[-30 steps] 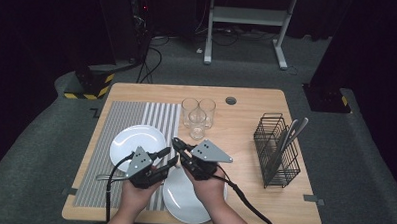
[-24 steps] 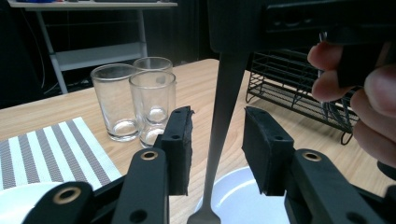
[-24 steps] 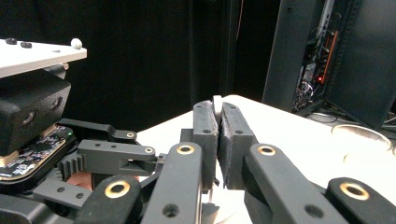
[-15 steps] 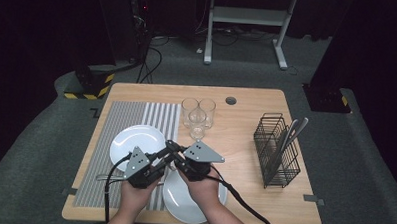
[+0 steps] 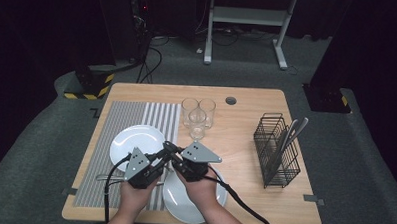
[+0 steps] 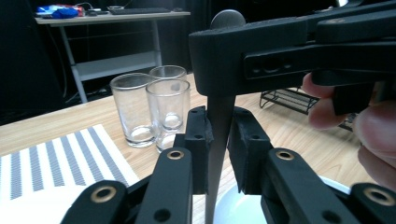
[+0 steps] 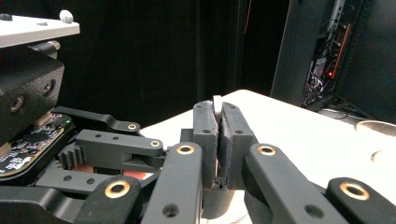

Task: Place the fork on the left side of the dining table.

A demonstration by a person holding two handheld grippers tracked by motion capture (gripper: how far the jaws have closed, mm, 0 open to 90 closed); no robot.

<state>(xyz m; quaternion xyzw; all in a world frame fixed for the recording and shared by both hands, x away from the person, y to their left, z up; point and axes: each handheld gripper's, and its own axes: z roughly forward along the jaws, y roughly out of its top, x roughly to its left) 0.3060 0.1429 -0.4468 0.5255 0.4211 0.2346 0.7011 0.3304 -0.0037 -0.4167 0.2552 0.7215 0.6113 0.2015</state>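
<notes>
Left gripper view: metal utensil handle [image 6: 218, 140] stands upright at frame centre, long axis vertical, rounded end up behind the right gripper [image 6: 299, 51]. Left gripper [image 6: 219, 140] has just been closing; its pads now clamp the handle. Right gripper view: right gripper [image 7: 217, 135] pinches the same utensil, above white plate [image 5: 183, 204], lower centre.

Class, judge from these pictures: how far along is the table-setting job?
Done: a far plate lies on the striped mat, and three glasses stand on the table. In hand: one piece of cutlery, gripped by the right tongs; the left tongs have just closed on it too, above the near plate. Left: laying it down; more cutlery waits in the wire basket.
</notes>
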